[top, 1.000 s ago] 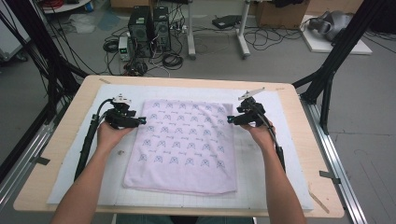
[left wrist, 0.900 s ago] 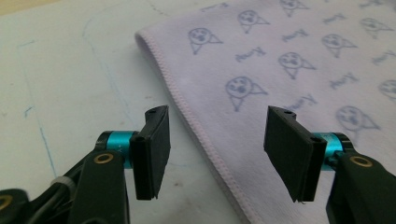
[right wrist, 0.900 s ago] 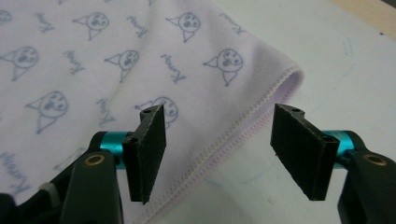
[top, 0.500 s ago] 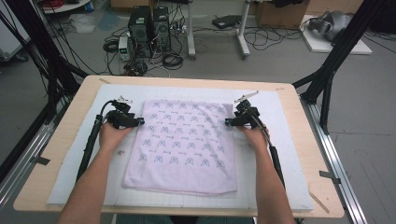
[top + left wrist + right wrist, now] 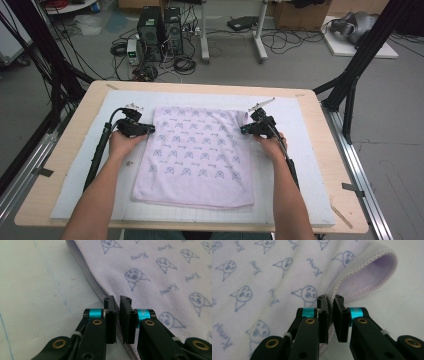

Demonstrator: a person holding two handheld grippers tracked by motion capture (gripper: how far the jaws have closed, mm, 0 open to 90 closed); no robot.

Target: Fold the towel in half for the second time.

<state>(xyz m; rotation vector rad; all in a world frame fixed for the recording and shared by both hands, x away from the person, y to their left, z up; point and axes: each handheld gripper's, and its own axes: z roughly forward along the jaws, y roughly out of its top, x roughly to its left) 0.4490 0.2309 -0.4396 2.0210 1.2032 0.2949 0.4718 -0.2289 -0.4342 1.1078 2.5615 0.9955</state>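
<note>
A lilac towel (image 5: 195,155) printed with small cartoon faces lies flat on a white mat (image 5: 300,115). My left gripper (image 5: 149,129) sits at the towel's left edge near the far corner. In the left gripper view its jaws (image 5: 117,300) have just been closing and now pinch the stitched hem of the towel (image 5: 155,272). My right gripper (image 5: 244,130) sits at the right edge opposite. Its jaws (image 5: 329,298) have just closed on the hem of the towel (image 5: 262,277), where the edge curls up to show its underside.
The mat covers a wooden table (image 5: 90,100). Black frame legs (image 5: 350,85) stand at the far right and far left corners. Computer towers (image 5: 160,30) and loose cables lie on the floor beyond the table. A cable (image 5: 100,150) trails back from each gripper.
Both hands stay at the towel's side edges with hardly any shift. The forearms have swung slightly inward. The towel lies as before.
</note>
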